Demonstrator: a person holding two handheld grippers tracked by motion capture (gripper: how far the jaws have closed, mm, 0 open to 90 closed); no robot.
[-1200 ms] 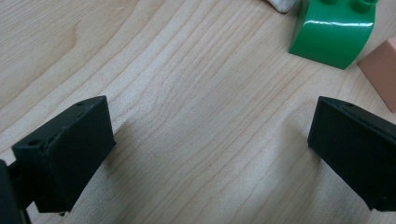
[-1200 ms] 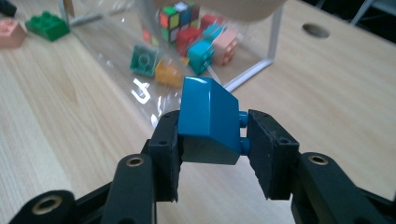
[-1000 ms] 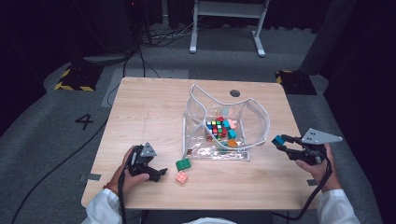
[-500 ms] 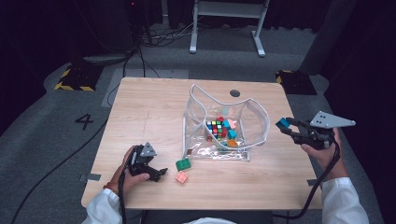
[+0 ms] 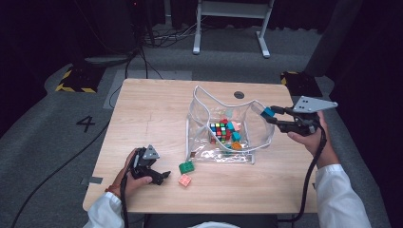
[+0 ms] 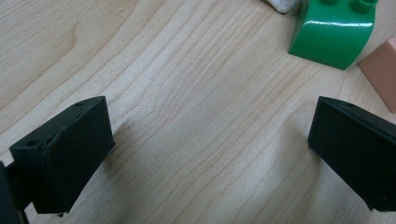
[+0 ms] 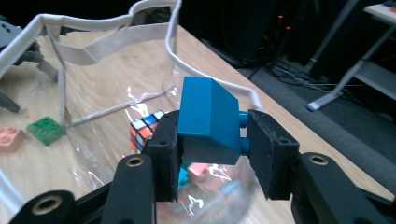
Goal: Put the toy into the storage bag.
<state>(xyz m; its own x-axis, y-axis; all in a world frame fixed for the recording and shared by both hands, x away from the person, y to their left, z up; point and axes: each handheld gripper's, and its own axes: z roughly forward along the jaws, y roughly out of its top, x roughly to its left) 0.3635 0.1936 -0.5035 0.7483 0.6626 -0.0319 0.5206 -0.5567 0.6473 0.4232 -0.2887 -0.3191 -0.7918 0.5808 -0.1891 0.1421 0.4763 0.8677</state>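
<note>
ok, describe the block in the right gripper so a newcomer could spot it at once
Start at the clear bag in the middle of the table. At its right rim the right gripper is clamped on a blue block, level with the bag's white edge. It is the one block off the table: the green block and pink block lie on the wood left of the bag.

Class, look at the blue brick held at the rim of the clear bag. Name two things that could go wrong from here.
1. The right tongs pinch the blue sloped plastic brick partly by its studs, so it might twist loose and fall outside the clear plastic bag.
2. The bag's white-trimmed rim sags unevenly; the brick could catch on it and tip or drag the bag.
</note>
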